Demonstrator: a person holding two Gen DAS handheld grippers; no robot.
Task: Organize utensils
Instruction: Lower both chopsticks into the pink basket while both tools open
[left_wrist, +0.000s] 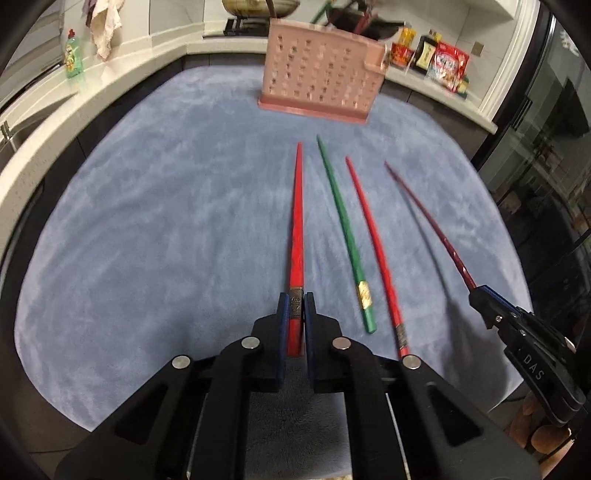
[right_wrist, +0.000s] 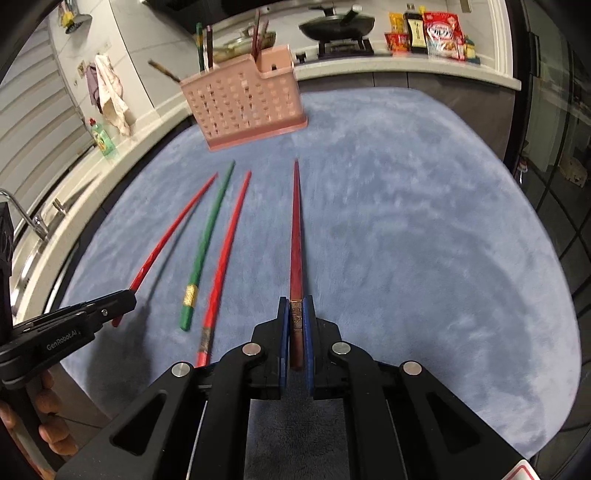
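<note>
My left gripper is shut on the banded end of a bright red chopstick, which points at the pink slotted utensil holder. My right gripper is shut on a dark red chopstick. Each gripper shows in the other's view: the right gripper with the dark red chopstick, the left gripper with the bright red chopstick. Between them a green chopstick and a second red chopstick lie on the blue-grey mat. Both held chopsticks cast shadows on the mat.
The holder stands at the mat's far edge with several utensils in it. Behind it runs a counter with a wok and snack packets. A green soap bottle and a sink tap are on the left, a glass door on the right.
</note>
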